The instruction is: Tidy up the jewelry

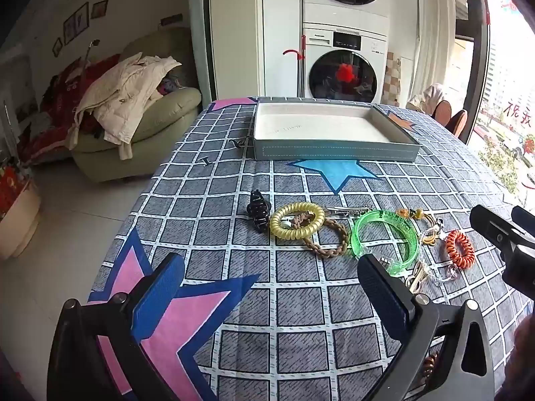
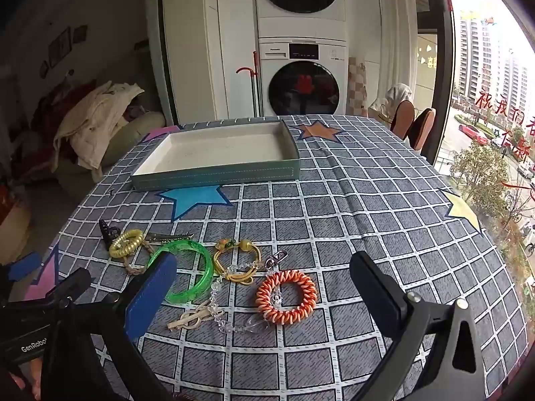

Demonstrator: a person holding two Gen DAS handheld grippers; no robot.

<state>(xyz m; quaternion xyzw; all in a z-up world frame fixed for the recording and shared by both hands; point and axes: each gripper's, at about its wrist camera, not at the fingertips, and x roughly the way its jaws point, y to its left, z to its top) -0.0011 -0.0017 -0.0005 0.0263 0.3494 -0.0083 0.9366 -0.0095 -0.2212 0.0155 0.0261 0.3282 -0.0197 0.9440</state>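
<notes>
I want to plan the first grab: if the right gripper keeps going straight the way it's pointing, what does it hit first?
Most likely the orange coiled hair tie: it lies on the tablecloth centred between the open right gripper, nothing in front of it. Depth is uncertain through this fisheye; the clear bead chain lies just left.

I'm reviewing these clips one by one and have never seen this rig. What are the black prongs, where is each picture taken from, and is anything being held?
No robot here: a person holds two hand grippers, each carrying a camera that looks along its fingers. One picture comes from the left gripper, the other from the right gripper. Both stand wide open and hold nothing.

On the checked tablecloth lie a green bangle, an orange coil hair tie, a yellow coil hair tie, a braided ring and a black hair claw. Behind them sits a tray with nothing in it.
</notes>
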